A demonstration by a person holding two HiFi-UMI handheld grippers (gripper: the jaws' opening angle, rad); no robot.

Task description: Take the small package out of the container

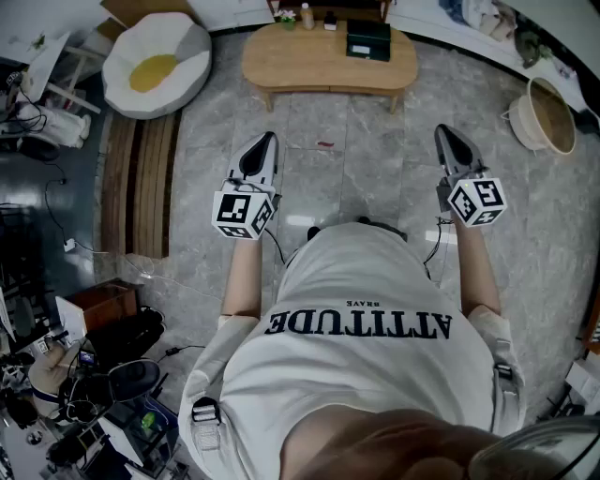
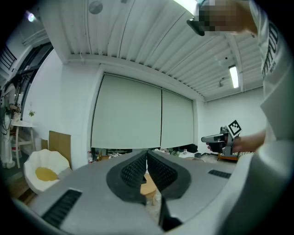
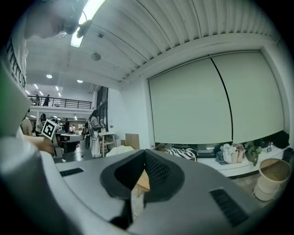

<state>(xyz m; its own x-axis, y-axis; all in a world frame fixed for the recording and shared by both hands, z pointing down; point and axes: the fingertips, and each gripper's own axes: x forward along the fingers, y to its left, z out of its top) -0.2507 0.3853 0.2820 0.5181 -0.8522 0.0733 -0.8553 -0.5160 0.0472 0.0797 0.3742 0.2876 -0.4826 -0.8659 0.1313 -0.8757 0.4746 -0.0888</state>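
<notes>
A dark green box-shaped container (image 1: 368, 40) sits on the right half of a low wooden table (image 1: 300, 61) ahead of me. No small package shows in any view. My left gripper (image 1: 266, 141) and right gripper (image 1: 449, 133) are held level above the floor, well short of the table, both pointing toward it. In the left gripper view the jaws (image 2: 147, 158) meet at their tips with nothing between them. The right gripper's jaws (image 3: 144, 158) are likewise shut and empty. A sliver of the table (image 3: 143, 181) shows below them.
An egg-shaped white and yellow cushion (image 1: 155, 58) lies at the far left beside wooden slats (image 1: 141, 187). A pale basket (image 1: 545, 116) stands at the right. A small bottle (image 1: 307, 16) and a little plant (image 1: 285, 15) sit on the table's far edge. Grey tiled floor (image 1: 347, 178) lies between me and the table.
</notes>
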